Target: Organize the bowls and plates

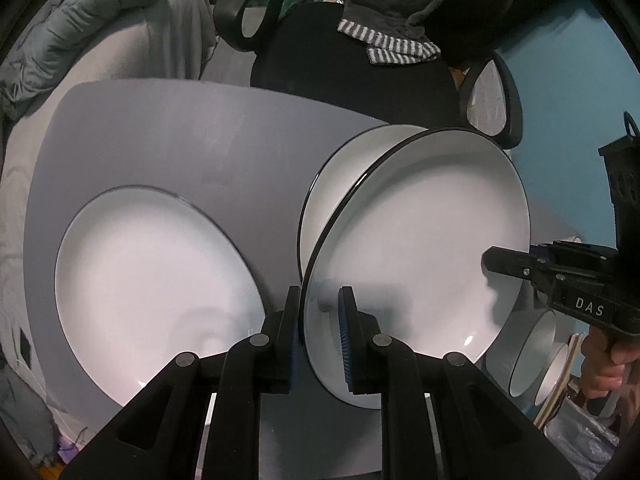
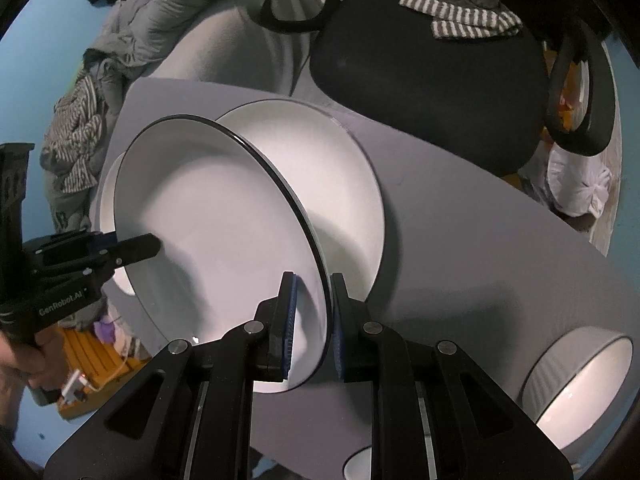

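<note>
Two grippers share one black-rimmed plate [image 1: 420, 240], lifted and tilted above the grey table [image 1: 180, 140]. Left wrist view: the left gripper [image 1: 320, 340] pinches its near-left rim, the right gripper [image 1: 508, 266] its right rim; another plate [image 1: 152, 292] lies flat at left. Right wrist view: the right gripper [image 2: 314, 320] clamps the plate's [image 2: 208, 216] near-right rim above a plate [image 2: 332, 168] on the table; a bowl [image 2: 580, 384] stands near right.

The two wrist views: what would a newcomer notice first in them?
First, the white plate with a black rim, lifted and tilted over the grey table, with the left hand-held gripper and the right hand-held gripper each clamping one edge. Behind it another plate lies flat, and a third plate lies to its left. A white bowl stands at the table's right edge.
</note>
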A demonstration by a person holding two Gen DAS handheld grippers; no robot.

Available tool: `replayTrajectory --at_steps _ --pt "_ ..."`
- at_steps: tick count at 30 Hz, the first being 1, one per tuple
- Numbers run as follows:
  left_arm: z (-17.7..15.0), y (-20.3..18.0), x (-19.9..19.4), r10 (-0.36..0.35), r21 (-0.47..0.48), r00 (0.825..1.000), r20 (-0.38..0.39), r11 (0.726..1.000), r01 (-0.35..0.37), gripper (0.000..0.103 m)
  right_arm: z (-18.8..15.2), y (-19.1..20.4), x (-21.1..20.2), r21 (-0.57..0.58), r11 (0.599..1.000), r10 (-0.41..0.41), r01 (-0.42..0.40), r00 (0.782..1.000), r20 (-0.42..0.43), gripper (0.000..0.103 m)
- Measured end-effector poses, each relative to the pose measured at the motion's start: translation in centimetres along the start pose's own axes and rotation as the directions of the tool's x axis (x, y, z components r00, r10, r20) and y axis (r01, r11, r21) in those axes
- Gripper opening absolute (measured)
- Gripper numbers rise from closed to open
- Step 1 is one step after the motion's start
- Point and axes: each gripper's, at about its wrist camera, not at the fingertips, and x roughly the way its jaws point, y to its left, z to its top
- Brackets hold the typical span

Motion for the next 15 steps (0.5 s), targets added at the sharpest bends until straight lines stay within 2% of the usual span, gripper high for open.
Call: replayTrajectory --at_steps 9,15 --pt "2.2 -0.7 1.0 0.051 0.019 0.998 -0.025 0.999 -0.051 0.017 1.7 -1.4 1.0 0.047 0.999 -0.001 0.002 1.000 -0.028 0.019" --pt "2.8 -0.3 1.3 0.063 0.018 0.997 -0.043 0.998 -0.062 0.018 2.3 -0.9 1.1 0.041 0.999 -0.017 0.018 0.999 -0.044 0.018"
